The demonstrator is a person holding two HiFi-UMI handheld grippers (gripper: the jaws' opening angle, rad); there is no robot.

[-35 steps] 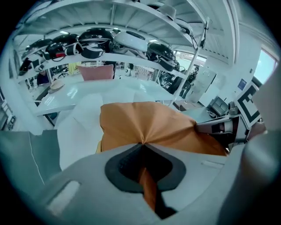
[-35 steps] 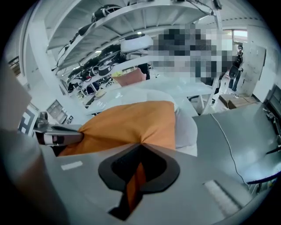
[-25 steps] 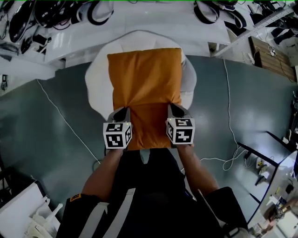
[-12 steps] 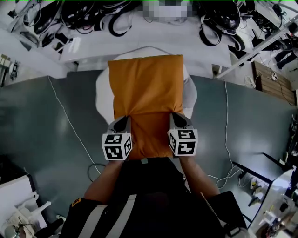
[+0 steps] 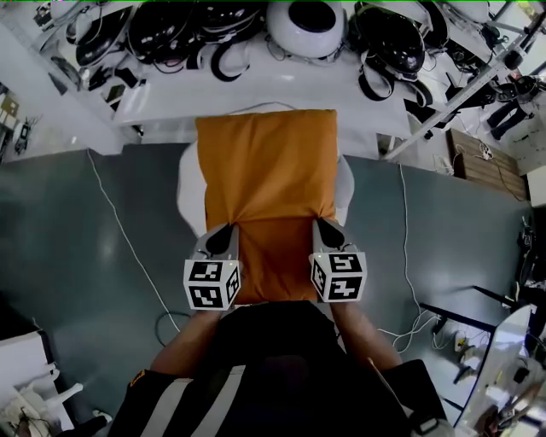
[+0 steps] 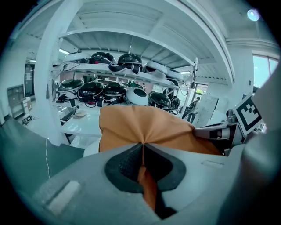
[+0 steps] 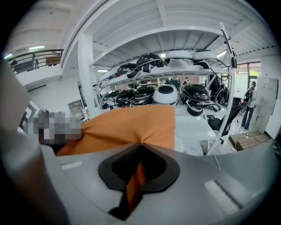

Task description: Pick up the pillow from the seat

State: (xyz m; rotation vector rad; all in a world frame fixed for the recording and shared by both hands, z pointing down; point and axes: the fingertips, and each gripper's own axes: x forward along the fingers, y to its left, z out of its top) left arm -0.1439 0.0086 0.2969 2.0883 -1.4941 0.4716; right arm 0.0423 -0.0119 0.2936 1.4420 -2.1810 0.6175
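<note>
Head view: pillow [image 5: 266, 179] stretches ahead, clamped by left tool [image 5: 229, 232] and right tool [image 5: 321, 226].

Black helmets [image 5: 388, 38] and a white helmet [image 5: 311, 26] crowd the table [image 5: 256, 85]; a cable [image 5: 128, 243] crosses the floor [image 5: 60, 247].

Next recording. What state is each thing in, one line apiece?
pillow: orange, gripped at its near edge by both claws, fabric puckered at each grip.
left claw: shut on the pillow.
right claw: shut on the pillow.
seat: white, mostly hidden under the pillow, rim showing at both sides.
</note>
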